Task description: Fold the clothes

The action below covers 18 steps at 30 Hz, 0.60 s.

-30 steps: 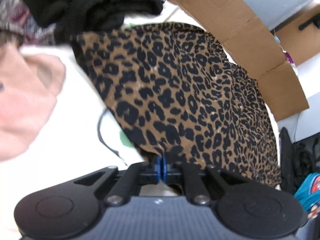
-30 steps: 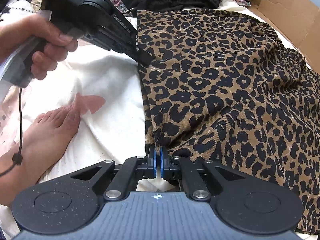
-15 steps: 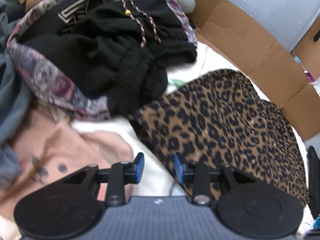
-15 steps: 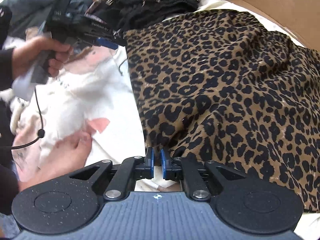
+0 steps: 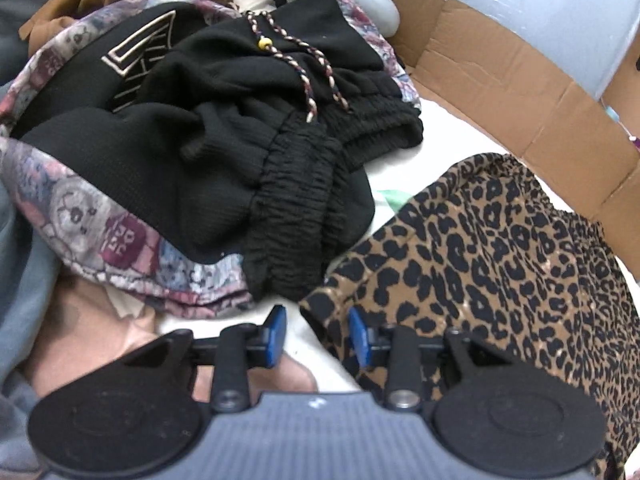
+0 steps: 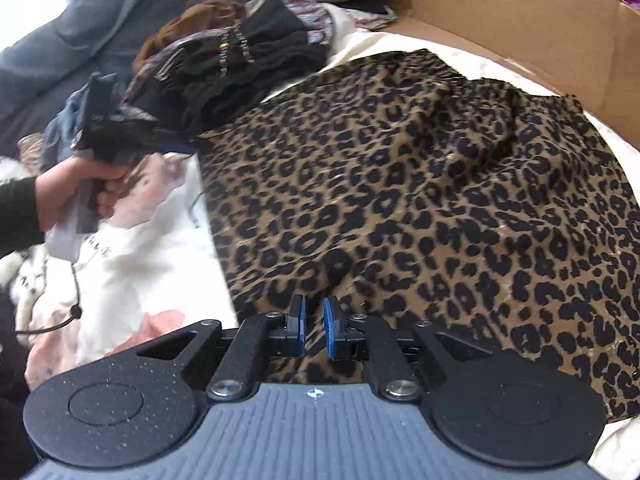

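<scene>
A leopard-print garment [image 6: 400,200] lies spread flat on the white bedding [image 6: 140,248]. My right gripper [image 6: 315,326] sits at its near edge with the pads a small way apart, and leopard fabric shows in the narrow gap. My left gripper [image 5: 318,336] is open at the garment's far left corner [image 5: 500,260], and the corner's tip lies just in front of the blue pads [image 5: 276,334]. In the right wrist view the left gripper [image 6: 132,136] appears blurred, held by a hand [image 6: 76,184].
A pile of black clothes [image 5: 240,140] with a patterned lining and a braided cord lies just beyond the garment's corner. A cardboard flap [image 5: 500,80] borders the far right side. A pink garment [image 5: 100,340] lies to the near left. A thin black cable [image 6: 76,280] hangs from the hand.
My left gripper let go of the leopard edge, opened and moved up to the garment's far corner. My right gripper's pads parted slightly, and the garment now lies flatter.
</scene>
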Each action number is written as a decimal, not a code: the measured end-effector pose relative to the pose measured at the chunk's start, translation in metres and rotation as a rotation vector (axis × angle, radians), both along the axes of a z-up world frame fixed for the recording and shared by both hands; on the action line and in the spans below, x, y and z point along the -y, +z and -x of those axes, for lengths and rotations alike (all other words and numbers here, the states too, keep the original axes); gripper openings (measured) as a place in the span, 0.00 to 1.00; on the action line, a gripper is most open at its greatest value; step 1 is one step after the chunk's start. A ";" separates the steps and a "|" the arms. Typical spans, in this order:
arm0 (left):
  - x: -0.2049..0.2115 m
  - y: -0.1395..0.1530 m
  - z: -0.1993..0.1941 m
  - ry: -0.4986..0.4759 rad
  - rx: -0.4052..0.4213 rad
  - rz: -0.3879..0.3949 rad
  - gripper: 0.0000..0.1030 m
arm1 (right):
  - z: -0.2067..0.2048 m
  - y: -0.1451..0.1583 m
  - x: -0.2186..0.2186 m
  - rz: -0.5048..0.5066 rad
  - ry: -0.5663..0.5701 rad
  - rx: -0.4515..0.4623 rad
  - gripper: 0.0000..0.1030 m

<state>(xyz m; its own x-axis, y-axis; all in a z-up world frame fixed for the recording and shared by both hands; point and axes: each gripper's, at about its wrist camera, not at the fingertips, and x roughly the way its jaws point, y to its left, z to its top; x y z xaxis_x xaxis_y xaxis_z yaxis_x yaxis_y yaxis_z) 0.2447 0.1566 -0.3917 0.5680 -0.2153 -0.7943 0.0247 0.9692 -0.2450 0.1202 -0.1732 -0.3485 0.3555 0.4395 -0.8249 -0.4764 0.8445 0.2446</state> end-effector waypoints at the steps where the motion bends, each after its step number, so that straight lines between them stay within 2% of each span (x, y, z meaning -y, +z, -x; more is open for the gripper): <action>1: -0.001 -0.002 -0.001 0.002 0.001 0.001 0.36 | -0.003 -0.002 -0.001 0.007 0.000 0.006 0.11; 10: -0.001 -0.010 -0.001 0.011 0.014 0.008 0.36 | -0.043 -0.030 -0.034 0.072 0.026 0.053 0.16; 14: -0.007 -0.008 -0.001 0.001 0.013 0.021 0.30 | -0.047 -0.048 -0.033 0.127 0.017 0.035 0.18; 18: -0.009 -0.005 -0.001 -0.027 0.021 0.023 0.28 | -0.044 -0.063 -0.024 0.194 -0.010 0.012 0.19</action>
